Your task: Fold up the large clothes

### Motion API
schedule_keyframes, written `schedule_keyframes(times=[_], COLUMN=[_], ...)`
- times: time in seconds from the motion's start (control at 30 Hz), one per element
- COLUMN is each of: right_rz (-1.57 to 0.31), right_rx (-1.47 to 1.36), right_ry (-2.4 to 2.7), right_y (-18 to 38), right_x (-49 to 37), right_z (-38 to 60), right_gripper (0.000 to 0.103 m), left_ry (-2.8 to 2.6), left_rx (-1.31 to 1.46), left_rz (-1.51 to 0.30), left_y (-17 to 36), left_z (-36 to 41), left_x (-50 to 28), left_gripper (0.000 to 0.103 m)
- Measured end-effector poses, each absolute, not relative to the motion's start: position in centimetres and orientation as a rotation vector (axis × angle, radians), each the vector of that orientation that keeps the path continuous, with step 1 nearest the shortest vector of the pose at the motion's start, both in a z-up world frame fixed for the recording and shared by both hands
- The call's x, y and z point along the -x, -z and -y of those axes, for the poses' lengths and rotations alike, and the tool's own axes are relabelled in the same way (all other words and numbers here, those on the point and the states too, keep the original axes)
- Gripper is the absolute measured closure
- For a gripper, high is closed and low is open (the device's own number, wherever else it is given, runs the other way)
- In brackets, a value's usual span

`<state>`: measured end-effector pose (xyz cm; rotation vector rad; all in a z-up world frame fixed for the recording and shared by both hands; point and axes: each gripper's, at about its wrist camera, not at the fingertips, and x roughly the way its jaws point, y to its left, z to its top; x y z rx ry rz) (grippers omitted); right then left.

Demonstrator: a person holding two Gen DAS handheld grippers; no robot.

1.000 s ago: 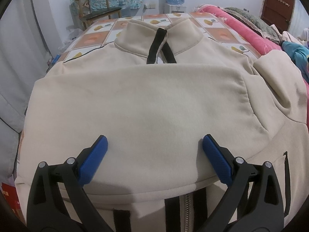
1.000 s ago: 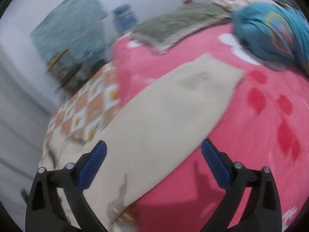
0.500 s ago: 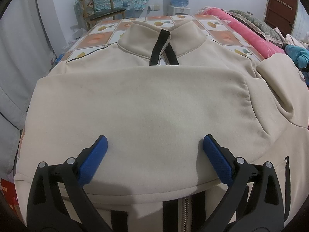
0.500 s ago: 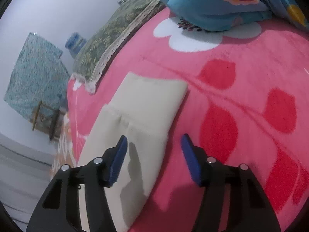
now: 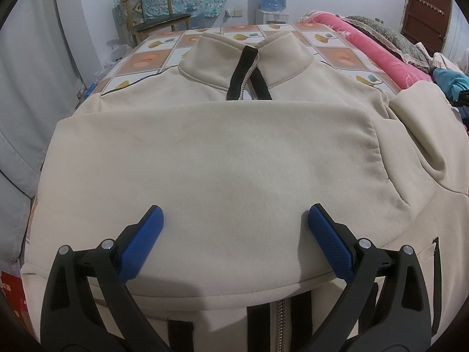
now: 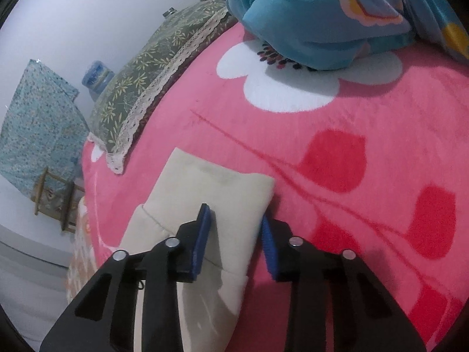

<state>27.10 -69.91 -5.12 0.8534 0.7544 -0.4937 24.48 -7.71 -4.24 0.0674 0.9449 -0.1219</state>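
The right tool [image 6: 236, 228] has narrowed around the cuff [image 6: 222, 187] on the pink blanket [image 6: 366, 205], not yet clamped. The left tool [image 5: 234, 228] hovers wide open over the folded jacket [image 5: 211, 152].

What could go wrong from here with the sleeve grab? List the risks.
1. The right gripper straddles only the cuff's near edge, jaws not yet shut; it may pinch the pink blanket too.
2. Dragging the sleeve across could disturb the other sleeve, already folded over the chest below the left gripper, which is open.
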Motion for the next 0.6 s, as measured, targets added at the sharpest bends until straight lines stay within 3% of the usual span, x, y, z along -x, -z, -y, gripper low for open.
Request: schedule_keyframes(times=[0.2, 0.6], right_rz=[-0.751, -0.65], right_rx=[-0.847, -0.773], right_ry=[0.507, 0.421], right_y=[4.8, -0.9], right_x=[-26.4, -24.6], right_z=[70.1, 67.4], right_gripper=[0.091, 0.095], left_ry=[0.122, 0.121], left_rx=[-0.068, -0.067], left_rz=[-0.946, -0.94], left_y=[4.2, 4.2], left_z=[7.7, 7.8], left_x=[-24.5, -24.4], left_gripper=[0.007, 0.007])
